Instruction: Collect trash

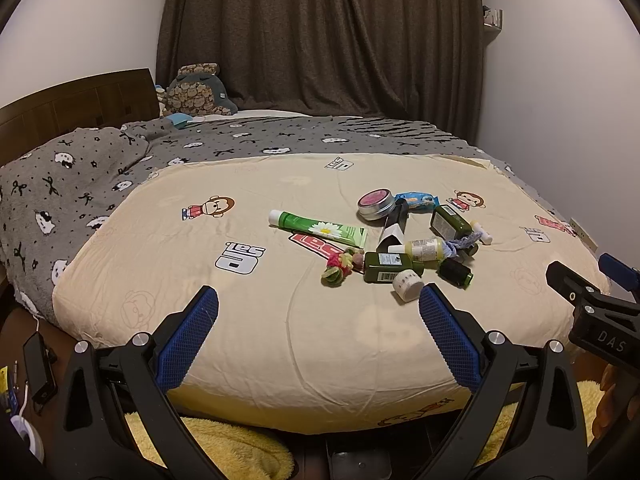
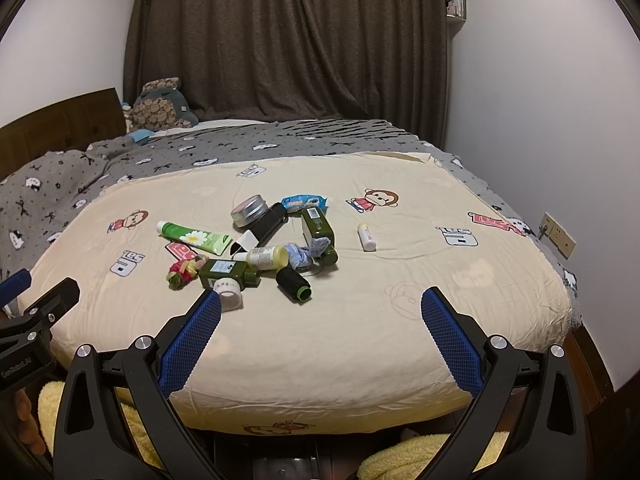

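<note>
A heap of small items lies on the cream quilt (image 1: 280, 320) of a bed: a green tube (image 1: 318, 229) (image 2: 195, 237), a round tin (image 1: 376, 204) (image 2: 249, 210), dark green bottles (image 1: 390, 267) (image 2: 224, 272), a yellow bottle (image 2: 266, 258), a black spool (image 2: 293, 283), a white roll (image 1: 407, 286) (image 2: 228, 291), a blue packet (image 2: 304, 202), and a small white bottle (image 2: 367, 237) apart to the right. My left gripper (image 1: 318, 304) is open and empty, short of the heap. My right gripper (image 2: 322, 304) is open and empty, also short of it.
A grey patterned blanket (image 1: 80, 184) covers the bed's far and left side. A plush toy (image 1: 198, 94) sits by the wooden headboard (image 1: 60, 112). Dark curtains (image 1: 320, 40) hang behind. A yellow fluffy cloth (image 1: 224, 444) lies below the bed's near edge. A wall socket (image 2: 558, 236) is at right.
</note>
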Demonstrator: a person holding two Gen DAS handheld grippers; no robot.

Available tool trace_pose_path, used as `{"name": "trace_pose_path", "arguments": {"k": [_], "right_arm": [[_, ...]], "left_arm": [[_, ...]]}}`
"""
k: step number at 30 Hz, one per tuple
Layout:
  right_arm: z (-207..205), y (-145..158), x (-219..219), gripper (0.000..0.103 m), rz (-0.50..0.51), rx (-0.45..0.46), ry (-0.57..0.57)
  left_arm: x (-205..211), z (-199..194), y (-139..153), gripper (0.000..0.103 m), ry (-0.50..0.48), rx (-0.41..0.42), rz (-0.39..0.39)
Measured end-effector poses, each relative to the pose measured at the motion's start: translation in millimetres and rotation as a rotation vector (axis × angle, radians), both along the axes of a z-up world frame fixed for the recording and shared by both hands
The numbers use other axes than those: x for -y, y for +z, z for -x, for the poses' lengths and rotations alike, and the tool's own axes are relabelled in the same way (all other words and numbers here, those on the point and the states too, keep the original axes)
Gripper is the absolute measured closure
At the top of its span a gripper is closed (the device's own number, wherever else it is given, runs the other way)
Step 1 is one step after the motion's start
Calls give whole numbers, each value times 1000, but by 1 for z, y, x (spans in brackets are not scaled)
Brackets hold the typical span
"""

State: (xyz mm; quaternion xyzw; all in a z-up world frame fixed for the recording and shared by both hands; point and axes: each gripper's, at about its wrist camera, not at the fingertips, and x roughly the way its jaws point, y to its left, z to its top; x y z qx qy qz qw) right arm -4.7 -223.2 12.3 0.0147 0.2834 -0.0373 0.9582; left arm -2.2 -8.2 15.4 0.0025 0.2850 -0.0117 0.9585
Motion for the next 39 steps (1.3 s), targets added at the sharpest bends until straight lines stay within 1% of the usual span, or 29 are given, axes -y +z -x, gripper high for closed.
{"name": "trace_pose_path", "arguments": {"k": [4,9,13,16,19,23,26,29,35,36,37,38,39], "right_arm": [[-1,-2,-1,3,26,11,-12],[-7,-7,7,3,-1,7,-5],[-12,-14,9,3,33,10,-15],[-16,-19,14,3,-2,3,-15],[-24,-28,20,3,-39,-21,-10],[-41,-47,21,3,-25,-98,5],[-52,-60,24,3,-58,-122,8],[-68,-70,23,3,-38,-144,8],[-103,-89,18,3,-56,-188,62],[-108,-91,18,6,-59,-190,75],[-113,-94,17,14,-65,-194,90],[-119,-97,17,20,-80,-205,109],[-125,-101,17,27,-95,-213,129]], "left_arm": [[-1,-3,-2,8,-2,-7,8],[-2,-7,-10,8,-5,-19,7],[-2,-14,-18,8,-2,-32,-7],[-1,-20,-26,8,-6,-50,-13],[0,-28,-38,8,-18,-74,-16],[2,-41,-53,8,-31,-103,-24],[1,-52,-65,8,-44,-122,-3],[2,-63,-76,8,-61,-146,18],[9,-81,-92,8,-109,-183,20],[10,-83,-93,8,-120,-188,27],[13,-86,-95,8,-132,-191,32],[15,-88,-96,8,-143,-195,32],[19,-90,-98,9,-158,-199,26]]}}
